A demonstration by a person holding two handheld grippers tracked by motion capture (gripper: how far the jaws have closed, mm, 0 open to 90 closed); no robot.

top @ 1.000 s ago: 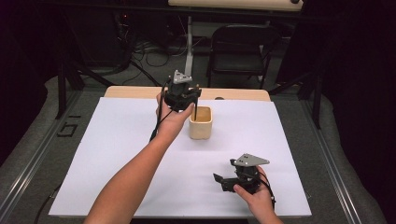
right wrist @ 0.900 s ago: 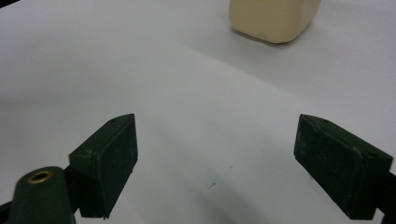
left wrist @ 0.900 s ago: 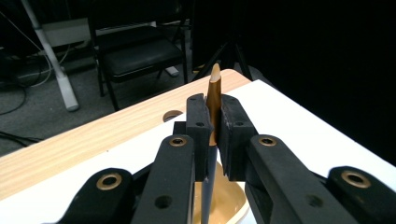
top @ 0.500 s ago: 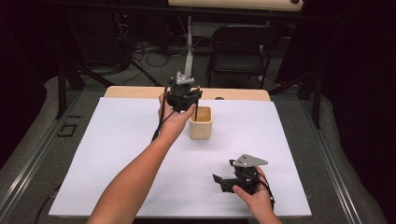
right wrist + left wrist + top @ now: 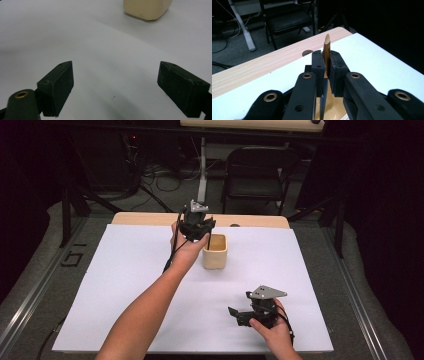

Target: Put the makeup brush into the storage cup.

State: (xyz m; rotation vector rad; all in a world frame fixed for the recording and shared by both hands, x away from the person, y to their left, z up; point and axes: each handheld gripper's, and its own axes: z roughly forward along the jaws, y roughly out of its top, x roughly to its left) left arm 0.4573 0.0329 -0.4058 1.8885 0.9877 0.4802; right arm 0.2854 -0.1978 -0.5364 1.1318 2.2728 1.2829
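Wooden stick (image 5: 327, 53) stands pinched upright between left tool (image 5: 326, 72) pads.

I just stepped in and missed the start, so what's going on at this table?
A person works at a white-covered table with a gripper in each hand. The left gripper is shut on a thin wooden stick, holding it upright above a small cream container near the table's far side. The stick's lower end points down toward the container's opening; whether it touches inside is unclear. The right gripper rests low near the table's front edge, open and holding nothing.
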